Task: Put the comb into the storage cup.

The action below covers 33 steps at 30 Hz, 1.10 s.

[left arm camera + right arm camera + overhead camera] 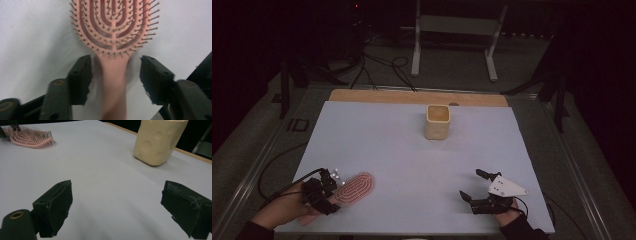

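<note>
Near the front left corner of the white table sheet (412, 150) lies our pink plastic paddle hairbrush (356, 188), bristles up, its handle pointing back toward the left gripper (115, 75). We judge it light and stiff, with a smooth handle that could slip or twist between flat pads; the bristles are springy and give no firm hold. So we would take it by the handle just below the head, where it is narrow and straight. Our left jaws stand on either side of that handle with a gap on each side, not yet pressing. Our right gripper (117, 205) rests well apart with jaws spread wide and nothing between them, facing the cream-coloured dimpled cup (160, 140) toward the far side of the table.
</note>
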### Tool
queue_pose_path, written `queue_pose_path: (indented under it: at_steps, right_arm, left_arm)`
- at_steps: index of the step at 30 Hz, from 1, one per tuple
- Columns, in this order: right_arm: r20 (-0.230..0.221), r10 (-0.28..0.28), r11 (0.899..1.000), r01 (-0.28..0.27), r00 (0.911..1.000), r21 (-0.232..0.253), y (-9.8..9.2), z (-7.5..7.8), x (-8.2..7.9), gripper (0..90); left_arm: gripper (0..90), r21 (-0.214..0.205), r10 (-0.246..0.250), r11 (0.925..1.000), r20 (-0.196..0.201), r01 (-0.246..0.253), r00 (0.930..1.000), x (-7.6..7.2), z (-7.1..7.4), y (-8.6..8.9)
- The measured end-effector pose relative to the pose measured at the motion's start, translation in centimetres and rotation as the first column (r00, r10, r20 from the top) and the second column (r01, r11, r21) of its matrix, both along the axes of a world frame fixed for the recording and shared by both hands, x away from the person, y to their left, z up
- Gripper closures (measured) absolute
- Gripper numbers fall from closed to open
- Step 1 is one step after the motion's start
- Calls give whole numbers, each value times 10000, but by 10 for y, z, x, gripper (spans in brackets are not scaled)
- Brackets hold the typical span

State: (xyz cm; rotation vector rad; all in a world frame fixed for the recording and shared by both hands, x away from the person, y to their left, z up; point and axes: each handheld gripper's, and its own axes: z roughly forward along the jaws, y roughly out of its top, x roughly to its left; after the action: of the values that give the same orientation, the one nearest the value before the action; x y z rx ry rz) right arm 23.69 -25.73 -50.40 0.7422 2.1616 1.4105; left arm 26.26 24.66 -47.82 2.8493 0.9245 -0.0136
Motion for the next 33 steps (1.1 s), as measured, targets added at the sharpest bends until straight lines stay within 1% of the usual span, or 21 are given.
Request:
queue_pose_path:
  at_steps: [1,3,4,5,9,11,13,15,16,18,20,21,23,25,28,29,30,31,32,33]
  right_arm:
    - [-9,-13,10000,13,10000,-4,0,0,0,99]
    - [-24,13,10000,-13,10000,-7,0,0,0,99]
    - [0,29,10000,-29,10000,14,0,0,0,99]
    - [-2,37,10000,-37,10000,22,0,0,0,99]
    - [-1,28,10000,-28,10000,19,0,0,0,99]
    - [-7,33,10000,-33,10000,24,0,0,0,99]
    - [-68,26,10000,-26,10000,12,0,0,0,99]
    - [-7,56,10000,-56,10000,8,1,0,0,99]
    - [-4,49,10000,-48,10000,16,1,0,0,99]
    - [-67,27,10000,-27,10000,3,0,0,0,99]
    - [-56,31,10000,-31,10000,-4,0,0,0,99]
    - [-17,44,10000,-44,10000,12,0,0,0,99]
    - [-52,11,10000,-11,10000,2,0,0,0,99]
    - [-75,4,10000,-4,10000,-5,0,0,0,99]
    - [-34,11,10000,-11,10000,-3,0,0,0,99]
    - [-58,-11,10000,11,10000,21,0,0,0,99]
    - [-59,1,10000,-1,10000,-9,0,0,0,99]
    - [-37,12,10000,-12,10000,0,0,0,0,99]
    - [-14,21,10000,-21,10000,1,0,0,0,99]
    - [-11,16,10000,-16,10000,0,0,0,0,99]
  left_arm:
    - [487,-27,-40,10000,-39,40,10000,1,0,0]
    - [540,-36,-37,10000,-70,37,10000,3,-1,1]
    - [543,-54,-26,10000,-113,25,9999,3,-2,2]
    - [577,-68,-55,10000,-160,54,9999,4,-2,2]
    - [652,41,-214,9998,-167,215,9996,4,-5,2]
    - [657,58,-345,9994,-126,346,9993,4,-6,2]
    - [664,58,-338,9994,-174,339,9993,5,-6,3]
    - [672,75,-390,9992,-185,392,9991,5,-6,2]
    - [674,26,-325,9995,-249,325,9992,6,-6,3]
    - [683,0,-236,9997,-247,236,9994,6,-6,4]
    - [689,86,-193,9998,-196,195,9996,5,-5,3]
    - [691,160,-248,9996,-144,250,9996,5,-5,2]
    - [695,-2,-201,9998,-40,201,9998,4,-5,0]
    - [697,-54,-256,9997,154,257,9996,3,-4,-3]
    - [699,-426,-216,9988,350,231,9992,4,0,-5]
    - [699,-583,-129,9982,368,150,9992,4,2,-5]
    - [700,-659,-213,9975,415,240,9989,4,4,-6]
    - [699,-768,-156,9968,539,197,9984,4,5,-6]
    - [700,-894,-43,9960,548,92,9985,5,7,-7]
    - [700,-994,-67,9950,659,132,9978,5,8,-7]
